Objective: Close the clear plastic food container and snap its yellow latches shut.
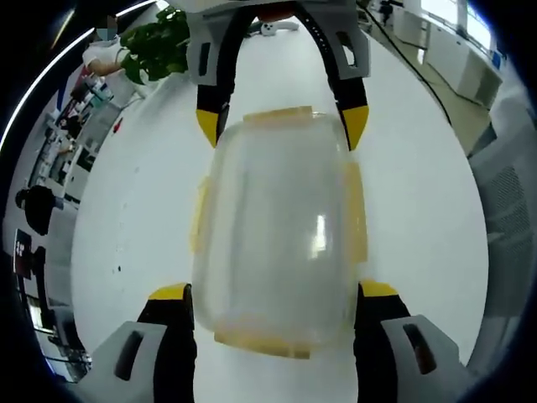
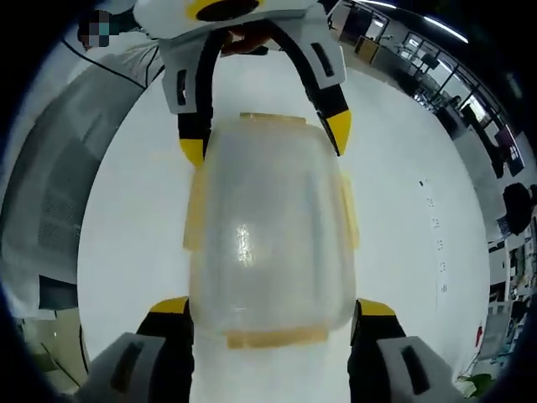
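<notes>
Both ends of container straddled by left hand-held gripper and right hand-held gripper, unclenched; risked skidding across surface under uneven latch pressure.

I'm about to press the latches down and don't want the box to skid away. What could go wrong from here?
The clear container sits on a smooth white table, flanked at each end by a gripper: left gripper and right gripper. Pushing one end harder could slide it toward the other gripper.

The yellow latches stand out from the sides; a jaw tip pressing off-centre may slip off the flap.

Whether the lid is fully seated can't be told; latching a skewed lid might jam.
</notes>
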The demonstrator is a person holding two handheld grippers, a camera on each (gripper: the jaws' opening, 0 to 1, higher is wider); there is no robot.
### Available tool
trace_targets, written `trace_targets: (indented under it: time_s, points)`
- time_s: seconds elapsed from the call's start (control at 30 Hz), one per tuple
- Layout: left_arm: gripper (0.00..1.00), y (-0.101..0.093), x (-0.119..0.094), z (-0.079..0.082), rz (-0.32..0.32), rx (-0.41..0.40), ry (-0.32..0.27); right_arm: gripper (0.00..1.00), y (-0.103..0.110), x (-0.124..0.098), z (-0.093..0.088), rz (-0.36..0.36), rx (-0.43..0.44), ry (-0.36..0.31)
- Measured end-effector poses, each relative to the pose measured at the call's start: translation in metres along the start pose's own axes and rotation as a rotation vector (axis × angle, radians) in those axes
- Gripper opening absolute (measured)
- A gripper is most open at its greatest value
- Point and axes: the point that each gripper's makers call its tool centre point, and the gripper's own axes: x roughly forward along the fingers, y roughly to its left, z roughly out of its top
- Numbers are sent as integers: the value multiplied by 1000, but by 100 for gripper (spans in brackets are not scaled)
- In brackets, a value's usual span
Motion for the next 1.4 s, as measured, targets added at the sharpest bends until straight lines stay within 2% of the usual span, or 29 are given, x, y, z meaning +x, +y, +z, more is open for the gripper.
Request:
trace_targets:
  time_s: [0.6, 1.4]
  points:
    - [75, -11, -6, -8, 2, 1, 0, 76, 12, 2, 9, -2, 4, -4]
    - [76, -19, -26, -52, 10, -12, 20, 76, 24, 16, 53, 9, -11, -15]
